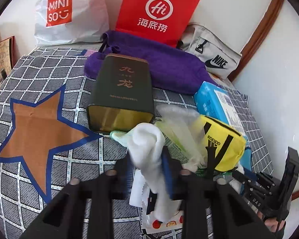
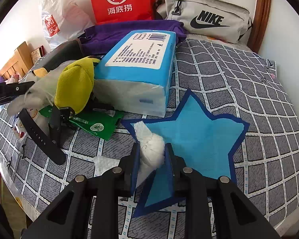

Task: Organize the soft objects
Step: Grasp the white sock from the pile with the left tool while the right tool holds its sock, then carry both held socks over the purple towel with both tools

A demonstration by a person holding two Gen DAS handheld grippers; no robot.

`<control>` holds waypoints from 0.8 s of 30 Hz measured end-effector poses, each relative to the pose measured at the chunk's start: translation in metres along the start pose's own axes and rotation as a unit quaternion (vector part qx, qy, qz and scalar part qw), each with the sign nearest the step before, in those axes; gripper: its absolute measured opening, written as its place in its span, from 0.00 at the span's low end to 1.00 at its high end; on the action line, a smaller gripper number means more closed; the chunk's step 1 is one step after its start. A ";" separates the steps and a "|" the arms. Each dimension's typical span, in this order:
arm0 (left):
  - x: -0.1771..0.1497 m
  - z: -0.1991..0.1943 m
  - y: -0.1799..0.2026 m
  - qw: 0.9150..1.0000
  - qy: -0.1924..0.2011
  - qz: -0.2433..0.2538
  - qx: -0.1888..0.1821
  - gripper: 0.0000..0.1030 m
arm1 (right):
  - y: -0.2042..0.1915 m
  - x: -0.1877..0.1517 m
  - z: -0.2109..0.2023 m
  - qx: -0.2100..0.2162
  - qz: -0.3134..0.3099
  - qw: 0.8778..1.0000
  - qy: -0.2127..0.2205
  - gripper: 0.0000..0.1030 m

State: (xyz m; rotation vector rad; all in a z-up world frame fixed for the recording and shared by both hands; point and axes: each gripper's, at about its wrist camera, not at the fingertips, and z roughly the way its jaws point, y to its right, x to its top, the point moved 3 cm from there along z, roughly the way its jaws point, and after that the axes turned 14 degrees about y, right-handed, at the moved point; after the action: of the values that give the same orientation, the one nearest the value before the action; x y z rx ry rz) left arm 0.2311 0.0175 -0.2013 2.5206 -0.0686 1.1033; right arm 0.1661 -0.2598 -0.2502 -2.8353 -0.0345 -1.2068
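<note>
My left gripper [image 1: 148, 165] is shut on a white sock [image 1: 149, 143] with a pale green toe, held up in front of the clutter pile. In the right wrist view my right gripper [image 2: 152, 155] is shut on a crumpled white tissue [image 2: 151, 147], just above the blue star patch [image 2: 199, 139] on the checked bedspread [image 2: 249, 83]. A yellow adidas pouch [image 1: 223, 145] [image 2: 73, 87] lies in the pile beside a blue tissue pack [image 1: 213, 99] [image 2: 137, 63]. A purple towel [image 1: 161, 63] [image 2: 113, 33] lies further back. An orange star patch [image 1: 39, 127] is at the left.
A dark green tin [image 1: 121, 91] lies on its side behind the sock. A red paper bag [image 1: 157, 10], a white Miniso bag [image 1: 69, 12] and a grey Nike bag [image 2: 205, 18] line the wall. A black watch strap [image 2: 39, 135] and green packet [image 2: 97, 123] lie nearby.
</note>
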 end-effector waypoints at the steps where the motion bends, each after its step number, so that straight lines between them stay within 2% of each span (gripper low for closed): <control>1: 0.001 -0.002 -0.001 1.000 0.002 -0.001 0.000 0.17 | 0.000 0.001 0.000 0.001 0.001 1.000 -0.001 0.24; 7: 0.010 -0.027 -0.013 1.000 0.021 -0.015 0.003 0.16 | 0.001 0.004 -0.003 0.010 -0.004 1.000 0.001 0.21; 9: 0.014 -0.037 -0.017 0.999 0.033 -0.016 0.016 0.16 | 0.001 0.007 -0.006 0.019 0.002 1.000 0.004 0.21; 13: 0.023 -0.050 -0.021 0.999 0.044 -0.018 0.027 0.16 | -0.001 0.022 -0.020 0.035 0.009 0.999 0.022 0.22; 24: 0.055 -0.069 -0.011 0.996 0.068 -0.018 0.047 0.16 | 0.002 0.074 -0.048 0.042 0.004 0.997 0.066 0.22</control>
State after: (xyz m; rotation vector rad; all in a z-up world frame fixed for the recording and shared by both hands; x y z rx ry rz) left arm 0.2231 0.0589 -0.1235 2.5098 0.0653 1.2878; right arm 0.1828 -0.2650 -0.1639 -2.6763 -0.0656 -1.3529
